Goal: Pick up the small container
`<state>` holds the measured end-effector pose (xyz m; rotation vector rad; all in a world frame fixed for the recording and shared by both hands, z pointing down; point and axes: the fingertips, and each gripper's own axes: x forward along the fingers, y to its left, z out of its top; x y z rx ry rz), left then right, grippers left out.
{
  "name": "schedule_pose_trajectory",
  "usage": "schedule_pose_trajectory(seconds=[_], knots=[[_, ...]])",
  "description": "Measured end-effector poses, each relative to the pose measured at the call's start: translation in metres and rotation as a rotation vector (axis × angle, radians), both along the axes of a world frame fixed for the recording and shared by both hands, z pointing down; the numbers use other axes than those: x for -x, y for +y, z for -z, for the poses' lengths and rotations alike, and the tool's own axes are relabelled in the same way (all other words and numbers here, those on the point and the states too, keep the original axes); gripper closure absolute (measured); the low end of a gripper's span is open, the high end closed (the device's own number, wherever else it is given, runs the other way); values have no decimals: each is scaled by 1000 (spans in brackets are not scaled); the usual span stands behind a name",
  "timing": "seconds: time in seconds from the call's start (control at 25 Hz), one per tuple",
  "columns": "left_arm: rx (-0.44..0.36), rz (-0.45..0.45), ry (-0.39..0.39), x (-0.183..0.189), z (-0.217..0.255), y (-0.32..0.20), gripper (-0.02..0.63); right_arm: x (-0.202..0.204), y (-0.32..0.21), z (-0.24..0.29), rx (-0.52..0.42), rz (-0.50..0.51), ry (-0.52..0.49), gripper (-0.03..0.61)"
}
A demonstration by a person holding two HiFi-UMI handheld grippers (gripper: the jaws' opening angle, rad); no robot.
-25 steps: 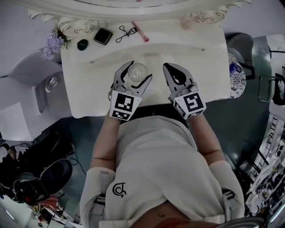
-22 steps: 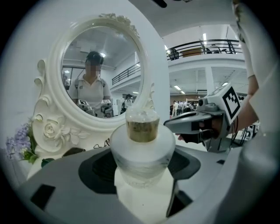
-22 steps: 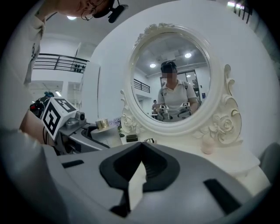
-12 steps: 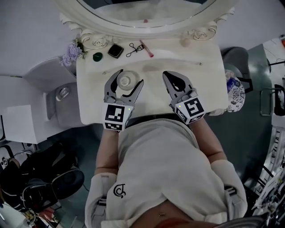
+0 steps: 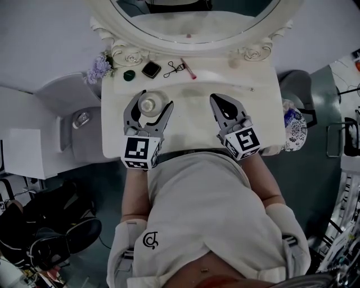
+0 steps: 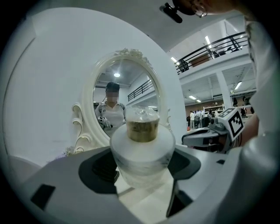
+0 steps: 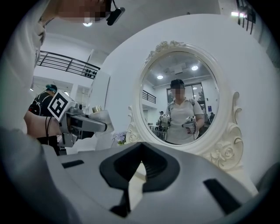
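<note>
Small container (image 5: 148, 104) within left hand-held gripper (image 5: 156, 98), mirror (image 5: 191, 19) behind, right hand-held gripper (image 5: 215, 99) to right

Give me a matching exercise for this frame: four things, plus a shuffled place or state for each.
1 small container
2 right gripper
3 eyelash curler
4 purple flowers

A lying by the mirror
B jaws together, nothing between them
C at the back left corner of the table
D clamped in the left gripper

Pairs: 1-D, 2-B, 3-A, 4-C

From the small container (image 5: 148, 103) we have bare tabletop (image 5: 191, 109) at three o'clock; compact (image 5: 151, 69), curler (image 5: 175, 69) and mirror (image 5: 188, 19) block twelve.
</note>
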<state>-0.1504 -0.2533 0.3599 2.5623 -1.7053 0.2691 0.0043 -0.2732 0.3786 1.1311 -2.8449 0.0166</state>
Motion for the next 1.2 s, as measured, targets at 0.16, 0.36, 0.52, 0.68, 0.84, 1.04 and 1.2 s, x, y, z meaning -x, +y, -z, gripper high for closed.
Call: schedule_pose_trajectory(seconds=[0.16, 0.36, 0.52, 0.68, 0.84, 1.04, 1.2], knots=[[-13, 4, 7, 2, 4, -1, 267, -1, -1, 1, -6, -14, 13, 572], [-8, -2, 0, 0, 2, 0, 267, -2, -1, 1, -5, -25, 16, 574], [-12, -11, 0, 1, 3, 1, 267, 0, 0, 0, 0, -26, 17, 574], [-11, -15, 0, 0, 1, 1, 267, 1, 1, -2, 5, -29, 17, 574], [-7, -17, 1, 1, 0, 1, 267, 1, 1, -3, 0, -36, 24, 574], [-7, -19, 1, 1, -1, 0, 267, 1, 0, -4, 0, -40, 25, 574], [-6, -26, -3, 0, -1, -1, 267, 2, 0, -4, 0, -38, 24, 574]])
